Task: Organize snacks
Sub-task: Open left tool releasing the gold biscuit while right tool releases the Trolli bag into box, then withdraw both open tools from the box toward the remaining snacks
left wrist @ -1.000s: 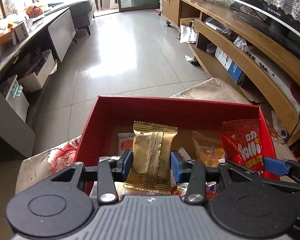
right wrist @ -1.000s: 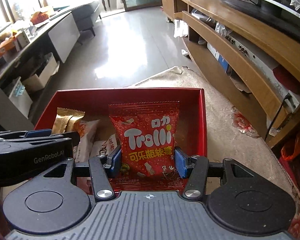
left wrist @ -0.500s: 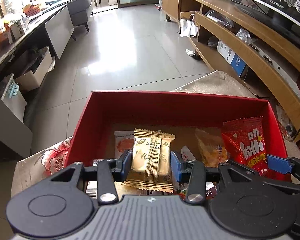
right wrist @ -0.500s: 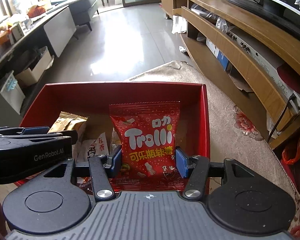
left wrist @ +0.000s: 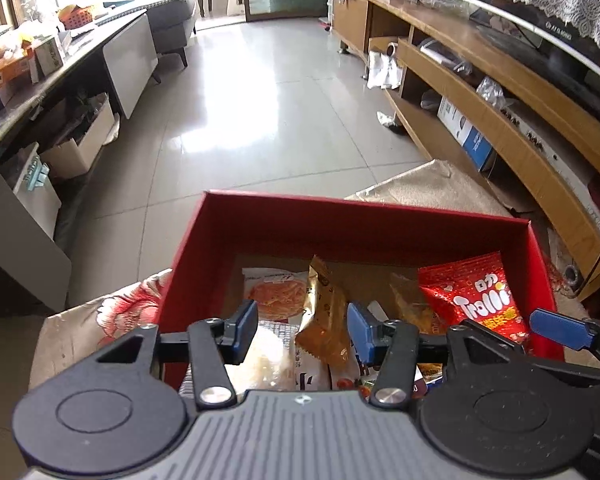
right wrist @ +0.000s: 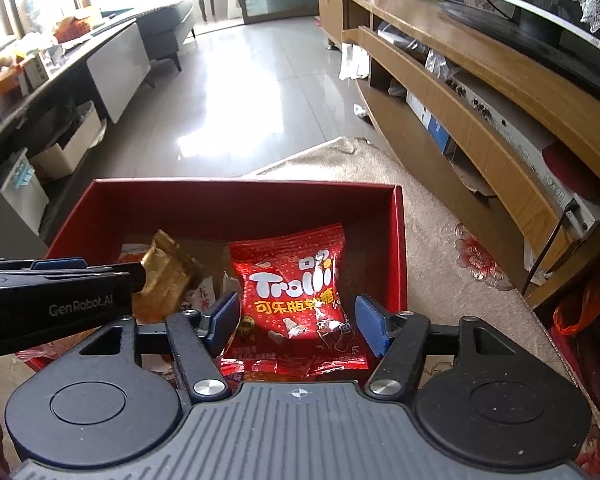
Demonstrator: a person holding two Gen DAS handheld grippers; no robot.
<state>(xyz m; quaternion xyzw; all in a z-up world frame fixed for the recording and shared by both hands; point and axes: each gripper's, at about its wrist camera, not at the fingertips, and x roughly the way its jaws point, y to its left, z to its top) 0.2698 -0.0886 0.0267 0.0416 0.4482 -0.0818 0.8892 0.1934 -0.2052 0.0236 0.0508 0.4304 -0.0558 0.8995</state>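
Left wrist view shows me the left gripper [left wrist: 302, 332] over the red box [left wrist: 356, 220], its jaws opening. The gold packet [left wrist: 324, 316] stands between the pads, tilted, and a gap shows on its left side; half a second ago it was pinched flat. Only this view shows the orange noodle pack [left wrist: 274, 292] ahead. In the right wrist view the right gripper [right wrist: 296, 322] is opening too, and the red Trolli bag [right wrist: 296, 296] now sags loose between its pads, inside the box.
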